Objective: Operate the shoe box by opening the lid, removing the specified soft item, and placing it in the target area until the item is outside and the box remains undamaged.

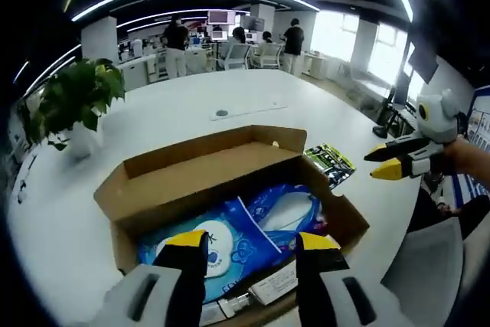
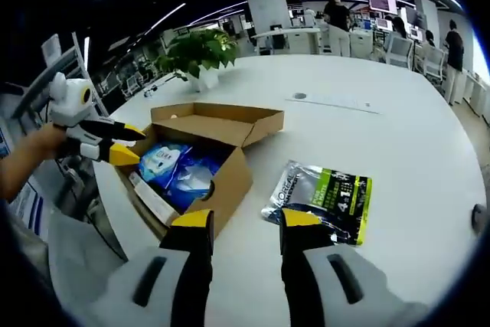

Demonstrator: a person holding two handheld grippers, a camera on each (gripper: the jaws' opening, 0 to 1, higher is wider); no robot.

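An open cardboard shoe box (image 1: 191, 170) (image 2: 230, 181) lies on the white table, its lid folded back. Inside is a blue soft pack (image 1: 245, 235) (image 2: 180, 170) with a white label, plus a white flat item along one wall. A silver, black and green pouch (image 2: 321, 193) (image 1: 331, 162) lies flat on the table beside the box. My left gripper (image 1: 251, 254) hovers open over the box's near edge, above the blue pack, and appears from the left in the right gripper view (image 2: 122, 143). My right gripper (image 2: 243, 227) is open above the table between box and pouch, and appears from the right in the left gripper view (image 1: 387, 162).
A potted green plant (image 1: 73, 105) (image 2: 200, 53) stands on the round white table (image 1: 230, 105) beyond the box. Office desks, chairs and several standing people are far behind. The table edge and a chair lie near the person's side.
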